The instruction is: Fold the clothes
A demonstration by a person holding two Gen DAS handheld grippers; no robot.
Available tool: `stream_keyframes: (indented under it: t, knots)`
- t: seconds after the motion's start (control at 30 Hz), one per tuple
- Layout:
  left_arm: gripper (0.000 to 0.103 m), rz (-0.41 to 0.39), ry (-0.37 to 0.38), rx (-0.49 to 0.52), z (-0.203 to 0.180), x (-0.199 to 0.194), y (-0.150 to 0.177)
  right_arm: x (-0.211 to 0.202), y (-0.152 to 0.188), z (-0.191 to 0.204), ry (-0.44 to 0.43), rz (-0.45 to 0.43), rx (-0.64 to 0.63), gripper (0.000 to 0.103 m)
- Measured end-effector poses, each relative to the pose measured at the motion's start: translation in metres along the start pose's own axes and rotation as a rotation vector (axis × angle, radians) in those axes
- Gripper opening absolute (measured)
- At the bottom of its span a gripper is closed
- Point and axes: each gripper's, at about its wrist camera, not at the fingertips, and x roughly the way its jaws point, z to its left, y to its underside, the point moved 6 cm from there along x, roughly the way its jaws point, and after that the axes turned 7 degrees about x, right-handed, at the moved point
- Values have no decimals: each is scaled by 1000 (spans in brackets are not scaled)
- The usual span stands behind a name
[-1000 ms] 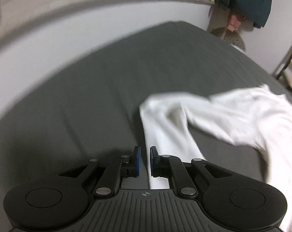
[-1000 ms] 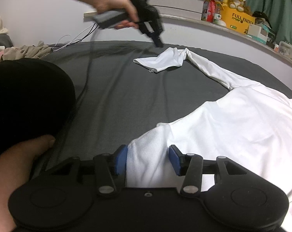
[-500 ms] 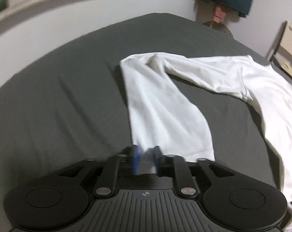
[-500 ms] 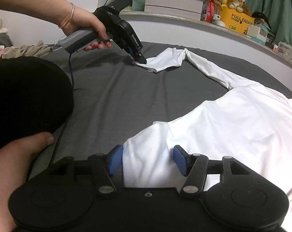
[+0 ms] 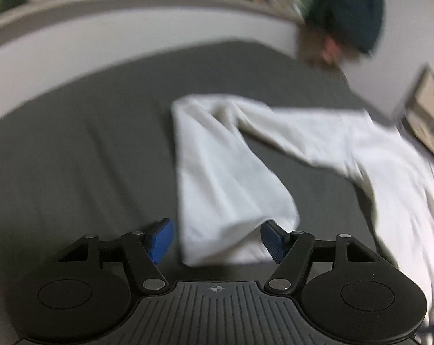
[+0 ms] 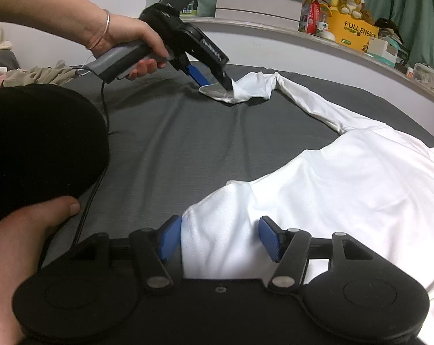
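Garment: we saw a white long-sleeved knit shirt [image 6: 346, 178] lying spread on the dark grey bed sheet [image 6: 173, 143], its body to the right in the right wrist view and one long sleeve [image 6: 303, 100] running away towards the far edge of the bed.
Sleeve cuff: the end of that sleeve [image 5: 225, 230] lay doubled back towards us, its open cuff between the pads of the left tongs [image 5: 217, 240].
Left tongs: their jaws had just been opening and stood wide, with the cuff between them but, as far as the blurred view showed, not pinched; the far pad seemed to touch the cloth.
Right tongs: the right tongs [image 6: 219, 238] stood fairly wide astride the near edge of the shirt body, with no clear pinch; the left pad touched the cloth.
Axis: the sleeve's long axis ran from the left tongs away and then bent right to the shoulder.
Nearer hand: we judged the left hand [image 6: 125, 43] nearer the sleeve, the right nearer the body.
Next move: we judged that the sleeve wanted laying across the body, towards the right tongs.
Surroundings: a ledge [image 6: 331, 43] with boxes ran behind the bed.
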Motion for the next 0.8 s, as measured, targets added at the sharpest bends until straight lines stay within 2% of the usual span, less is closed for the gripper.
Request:
stream_keyframes:
  t: [0.07, 0.17, 0.23, 0.27, 0.4, 0.47, 0.53, 0.6, 0.63, 0.67, 0.7, 0.77, 0.8]
  knots:
    - [69, -28, 18, -41, 10, -4, -1, 0, 0, 0, 0, 1, 0, 59]
    - [69, 37, 8, -27, 11, 6, 4, 0, 0, 0, 0, 1, 0, 59]
    - [69, 47, 9, -31, 10, 8, 7, 1, 0, -1, 0, 1, -2, 60]
    - [69, 33, 21, -66, 11, 8, 8, 1, -1, -1, 0, 1, -1, 60]
    - [69, -89, 115, -318, 27, 3, 6, 1, -1, 0, 0, 0, -1, 60]
    - [69, -119, 127, -369, 31, -1, 5, 1, -1, 0, 1, 0, 0, 60]
    - [69, -74, 110, -333, 28, 3, 6, 2, -1, 0, 2, -1, 0, 60]
    - [69, 8, 64, -251, 21, 10, 11, 2, 0, 0, 2, 0, 1, 61]
    - [68, 18, 47, -210, 16, 11, 12, 2, 0, 1, 3, 0, 1, 61]
    - [65, 25, 30, -179, 12, 12, 12, 2, 0, 1, 4, 0, 1, 62]
    - [57, 34, 8, -160, 10, 13, 12, 2, 0, 1, 5, -1, 2, 62]
    - [12, 54, -29, -134, 9, 14, 12, 2, -1, 1, 7, -1, 1, 62]
    - [4, 61, -30, -121, 10, 14, 11, 1, -1, 1, 8, -2, 1, 62]
